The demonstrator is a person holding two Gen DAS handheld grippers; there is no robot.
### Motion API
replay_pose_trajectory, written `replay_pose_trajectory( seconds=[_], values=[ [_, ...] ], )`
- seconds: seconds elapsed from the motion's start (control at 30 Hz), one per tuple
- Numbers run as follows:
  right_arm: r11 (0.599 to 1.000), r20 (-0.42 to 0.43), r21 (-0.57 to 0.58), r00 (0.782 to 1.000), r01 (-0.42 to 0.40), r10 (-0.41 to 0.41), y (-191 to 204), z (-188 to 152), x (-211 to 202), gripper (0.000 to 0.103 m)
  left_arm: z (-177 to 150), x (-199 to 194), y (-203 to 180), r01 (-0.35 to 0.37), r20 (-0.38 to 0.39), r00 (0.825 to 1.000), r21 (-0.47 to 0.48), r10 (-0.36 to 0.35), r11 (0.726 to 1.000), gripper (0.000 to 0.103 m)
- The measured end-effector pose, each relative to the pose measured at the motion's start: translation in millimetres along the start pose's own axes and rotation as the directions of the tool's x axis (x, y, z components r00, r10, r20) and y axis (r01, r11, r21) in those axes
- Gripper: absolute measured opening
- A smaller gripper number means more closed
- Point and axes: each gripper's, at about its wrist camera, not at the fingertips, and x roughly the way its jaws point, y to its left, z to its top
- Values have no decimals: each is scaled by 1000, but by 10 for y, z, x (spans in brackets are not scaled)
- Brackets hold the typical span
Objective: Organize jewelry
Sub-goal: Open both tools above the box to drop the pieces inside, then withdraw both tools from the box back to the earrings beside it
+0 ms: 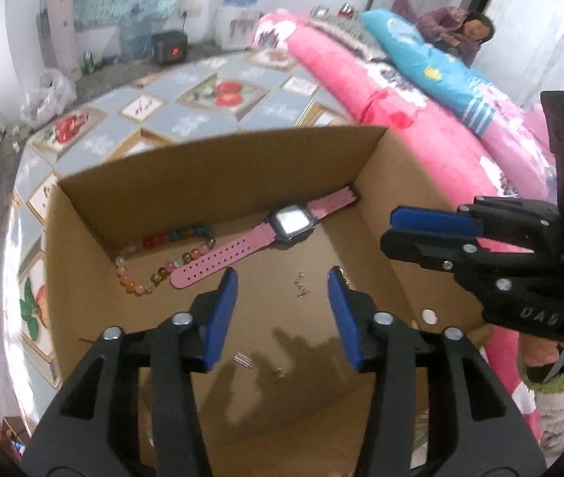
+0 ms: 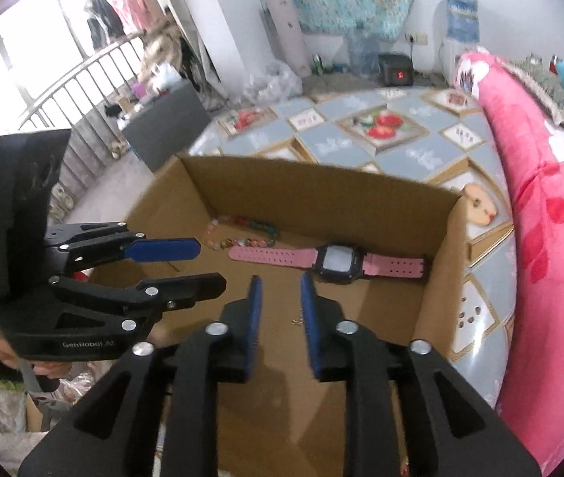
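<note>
An open cardboard box (image 1: 186,183) holds a pink-strapped watch (image 1: 289,224) and a bracelet of coloured beads (image 1: 162,262) against its far wall. A tiny chain piece (image 1: 301,284) and a small silver clasp (image 1: 243,357) lie on the box floor. My left gripper (image 1: 283,274) hangs over the box floor, open, with nothing between its blue pads. My right gripper (image 2: 281,280) is open by a narrow gap and holds nothing; the chain piece (image 2: 297,320) lies just below it. Each gripper shows in the other's view: right gripper (image 1: 389,228), left gripper (image 2: 210,264).
The box sits on a surface with a fruit-patterned cover (image 1: 202,115). A pink quilt (image 1: 401,119) rises close along the right. A black heater (image 1: 169,48), a plastic bag (image 1: 49,95) and a seated person (image 1: 456,31) are far back. A small white disc (image 1: 429,316) sits at the box's right side.
</note>
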Motion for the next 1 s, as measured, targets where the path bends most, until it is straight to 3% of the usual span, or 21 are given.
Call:
replay_pose_trajectory(
  seconds=[0.17, 0.3, 0.37, 0.47, 0.67, 0.73, 0.8, 0.9, 1.0],
  values=[
    [1000, 143, -23, 990, -13, 16, 92, -207, -600, 40, -218, -482, -148, 29, 114, 993, 46, -34, 999, 64],
    [998, 291, -62, 956, -5, 23, 204, -562, -1162, 58, -633, -1021, -285, 63, 260, 961, 108, -89, 992, 83],
    [998, 352, -63, 936, -5, 27, 230, -800, -1389, 68, -891, -1179, -329, 76, 293, 950, 121, -109, 990, 87],
    [1000, 382, -25, 924, 11, 0, 218, -1106, -1522, 75, -1176, -1195, -356, 64, 287, 954, 104, -92, 992, 90],
    [991, 306, 68, 942, 120, -135, 178, -1601, -1270, 79, -1687, -799, -332, 17, 169, 985, 18, -19, 1000, 90],
    [988, 274, 106, 952, 114, -139, 135, -1697, -1115, 79, -1790, -562, -283, -12, 106, 994, -24, 15, 1000, 90],
    [979, 195, 169, 970, 111, -144, 60, -1795, -835, 79, -1858, -310, -207, -50, 37, 998, -69, 53, 996, 90],
    [959, 83, 201, 972, 201, -221, 40, -1872, -492, 79, -1899, -39, -114, -102, -31, 995, -119, 99, 988, 90],
    [962, 38, 182, 976, 205, -215, 70, -1902, -309, 79, -1872, 64, -150, -138, -44, 990, -73, 135, 988, 90]
  ],
)
